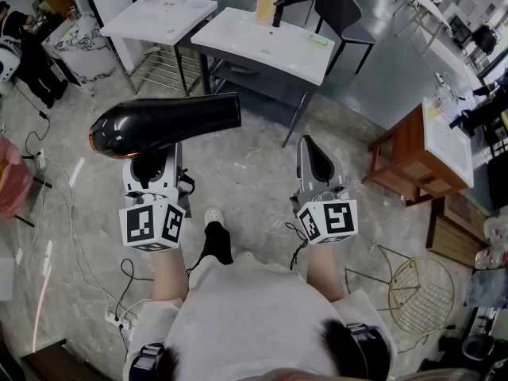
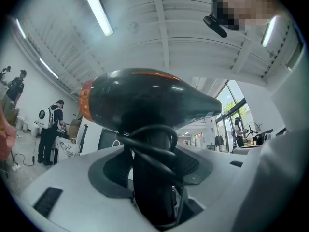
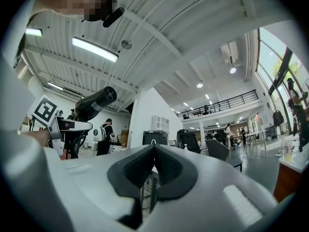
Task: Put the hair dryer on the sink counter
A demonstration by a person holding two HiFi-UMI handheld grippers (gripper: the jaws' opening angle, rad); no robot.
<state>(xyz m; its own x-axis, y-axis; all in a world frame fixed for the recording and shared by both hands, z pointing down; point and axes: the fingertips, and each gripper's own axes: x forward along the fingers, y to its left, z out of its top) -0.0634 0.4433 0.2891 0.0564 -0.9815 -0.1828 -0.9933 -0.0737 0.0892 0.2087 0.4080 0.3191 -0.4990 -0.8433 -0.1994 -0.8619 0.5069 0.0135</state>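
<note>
Your left tool (image 1: 155, 163) grips the hair dryer (image 1: 167, 124) by its handle; your right tool (image 1: 314, 148) is closed and empty. Open floor (image 1: 254, 165) lies before the white table (image 1: 262, 42); a wooden cabinet (image 1: 401, 157) stands to the right.

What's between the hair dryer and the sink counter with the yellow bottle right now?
Head view: only bare grey floor separates the hair dryer from that sink counter. Nothing stands in the way.

The hair dryer (image 1: 167, 121) is glossy, smooth black plastic with a coppery rear; its cord (image 2: 149, 149) looks matt and rubbery. The left tongs (image 1: 155, 163) and right tongs (image 1: 312, 148) are matt pale-grey plastic with dull dark pads. At twelve o'clock the sink surface (image 1: 270, 46) is glossy white. The floor (image 1: 254, 173) is polished veined stone. At three o'clock stands a reddish wooden cabinet (image 1: 401, 161); at four, a brassy wire basket (image 1: 421, 292).
</note>
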